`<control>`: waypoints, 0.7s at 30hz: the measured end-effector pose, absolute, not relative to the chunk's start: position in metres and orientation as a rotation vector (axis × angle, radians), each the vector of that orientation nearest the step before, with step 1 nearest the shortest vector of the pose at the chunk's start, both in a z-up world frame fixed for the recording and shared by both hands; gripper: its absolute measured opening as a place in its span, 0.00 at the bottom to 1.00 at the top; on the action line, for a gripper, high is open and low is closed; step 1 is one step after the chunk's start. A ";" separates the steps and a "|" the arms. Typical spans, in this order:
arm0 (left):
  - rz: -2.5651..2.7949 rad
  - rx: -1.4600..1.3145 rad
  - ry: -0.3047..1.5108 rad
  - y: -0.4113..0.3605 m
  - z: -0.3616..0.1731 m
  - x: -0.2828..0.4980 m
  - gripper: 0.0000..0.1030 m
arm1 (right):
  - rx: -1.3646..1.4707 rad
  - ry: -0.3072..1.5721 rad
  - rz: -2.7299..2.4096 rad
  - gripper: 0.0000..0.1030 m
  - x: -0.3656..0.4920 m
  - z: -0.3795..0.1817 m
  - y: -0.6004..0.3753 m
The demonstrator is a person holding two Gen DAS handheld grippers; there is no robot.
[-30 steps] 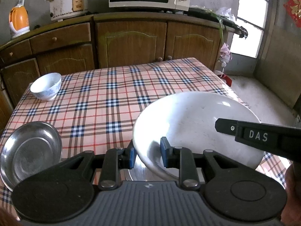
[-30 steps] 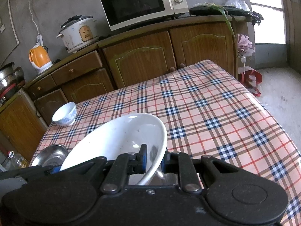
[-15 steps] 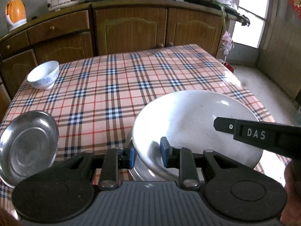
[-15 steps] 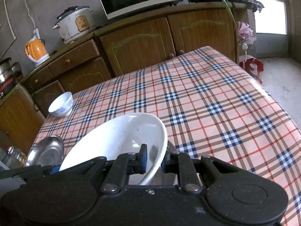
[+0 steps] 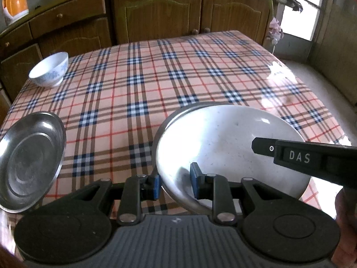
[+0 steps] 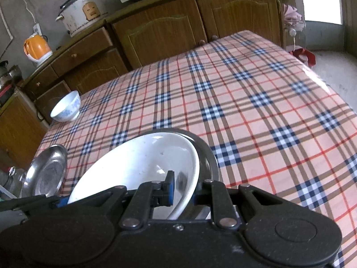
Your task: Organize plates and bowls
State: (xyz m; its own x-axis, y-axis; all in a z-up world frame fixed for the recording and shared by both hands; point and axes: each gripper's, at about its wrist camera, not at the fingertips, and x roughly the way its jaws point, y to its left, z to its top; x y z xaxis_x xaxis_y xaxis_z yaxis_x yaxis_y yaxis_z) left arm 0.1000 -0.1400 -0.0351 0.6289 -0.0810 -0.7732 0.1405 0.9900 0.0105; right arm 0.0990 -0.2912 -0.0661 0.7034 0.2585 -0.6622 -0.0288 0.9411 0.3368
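A large white plate (image 5: pixel 225 143) is held at both sides, just over a steel plate (image 5: pixel 166 122) whose rim shows beneath it. My left gripper (image 5: pixel 174 179) is shut on the white plate's left rim. My right gripper (image 6: pixel 185 188) is shut on its right rim, and the white plate (image 6: pixel 138 163) fills the near left of the right wrist view, with the steel rim (image 6: pixel 209 156) beside it. A second steel plate (image 5: pixel 29 158) lies at the table's left edge. A small white bowl (image 5: pixel 49 69) with blue print stands at the far left corner.
The table wears a plaid cloth (image 5: pixel 178 71). Wooden cabinets (image 5: pixel 156 15) stand behind it, with an orange kettle (image 6: pixel 36 48) and a rice cooker (image 6: pixel 82 9) on top. A doorway opens at the right.
Both grippers have lowered the white plate towards the table and onto the steel plate. The cameras have tipped down, so the microwave has left the view.
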 end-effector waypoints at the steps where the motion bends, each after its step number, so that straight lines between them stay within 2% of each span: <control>1: -0.125 0.074 0.882 -0.140 -0.036 0.100 0.25 | 0.317 0.781 0.164 0.19 0.100 -0.068 -0.291; 21: -0.098 0.159 0.835 -0.151 -0.041 0.105 0.27 | 0.345 0.779 0.170 0.19 0.107 -0.081 -0.294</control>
State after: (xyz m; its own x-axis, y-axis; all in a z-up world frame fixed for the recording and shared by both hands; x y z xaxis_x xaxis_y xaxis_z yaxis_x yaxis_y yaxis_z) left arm 0.1051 -0.1513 -0.0412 0.6677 -0.0238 -0.7441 0.1488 0.9836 0.1020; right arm 0.1065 -0.2940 -0.0811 0.7014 0.2756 -0.6573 -0.0234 0.9307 0.3651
